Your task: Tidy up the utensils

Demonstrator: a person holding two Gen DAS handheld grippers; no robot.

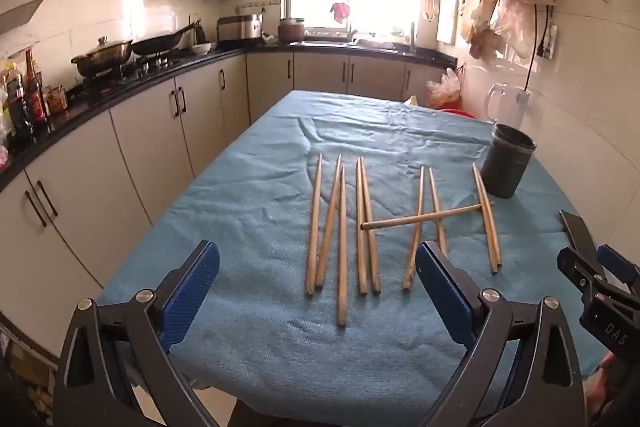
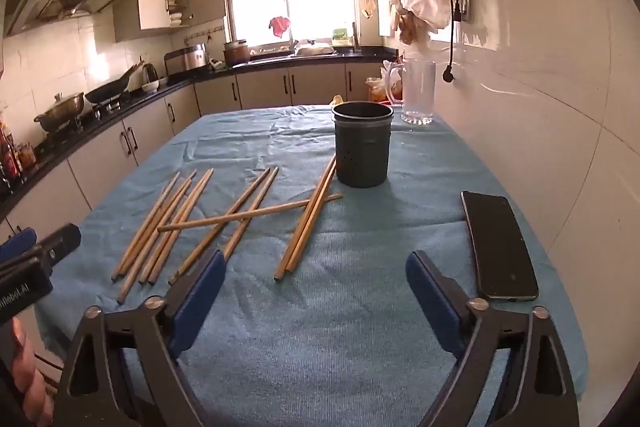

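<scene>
Left gripper (image 1: 318, 291) jaws wide apart, nothing between them, hovering over the near edge of the blue cloth (image 1: 248, 211). Right gripper (image 2: 316, 291) likewise spread and empty, beside a phone (image 2: 498, 245) lying flat on the cloth. Chopsticks (image 1: 342, 239) lie loose on the cloth in rough parallel; 1 chopstick (image 1: 428, 215) rests crosswise over several others. Dark holder (image 2: 362, 145) stands upright just beyond them, a clear pitcher (image 2: 418, 93) behind it near the wall.

Left gripper (image 1: 318, 279) and right gripper (image 2: 316, 287): jaws wide apart.
</scene>
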